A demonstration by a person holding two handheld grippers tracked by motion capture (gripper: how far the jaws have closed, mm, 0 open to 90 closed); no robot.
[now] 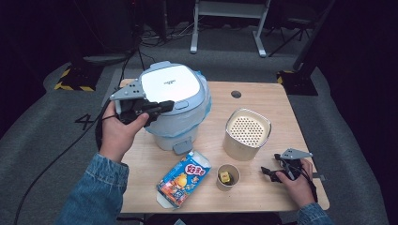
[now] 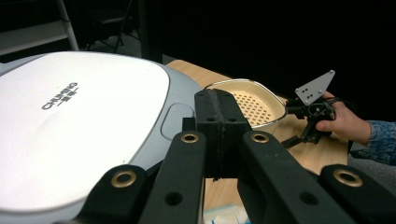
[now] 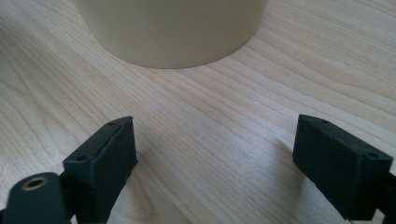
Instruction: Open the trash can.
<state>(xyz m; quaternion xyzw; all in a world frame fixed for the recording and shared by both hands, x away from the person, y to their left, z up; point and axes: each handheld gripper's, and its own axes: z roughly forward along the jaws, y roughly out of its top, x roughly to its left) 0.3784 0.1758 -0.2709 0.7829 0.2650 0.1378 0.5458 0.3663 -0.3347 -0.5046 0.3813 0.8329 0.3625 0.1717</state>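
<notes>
The left hand (image 1: 118, 133) is raised off the table (image 1: 263, 101), forearm in a denim sleeve (image 1: 96, 190) coming up from the near edge, and holds the left gripper (image 1: 165, 106) level against the near-left side of the bin (image 1: 176, 105), jaws pointing right across the bin's lid (image 2: 70, 121). In the left gripper view those jaws are pressed together with nothing between them, their tips just over the lid's grey rim.

The right hand (image 1: 296, 183) rests low on the table, well right of the bin, near the front right corner. Its right gripper (image 1: 267, 172) points left, toward the cup (image 1: 228, 176); in the right gripper view the jaws stand wide apart just above the wood, empty, facing the base of the cream canister (image 3: 170, 30).

The canister (image 1: 247, 133) stands upright just right of the bin, perforated top up. The cup, holding something small and yellow, sits in front of it. A carton (image 1: 184, 179) lies flat in front of the bin, long axis running from near-left to far-right
</notes>
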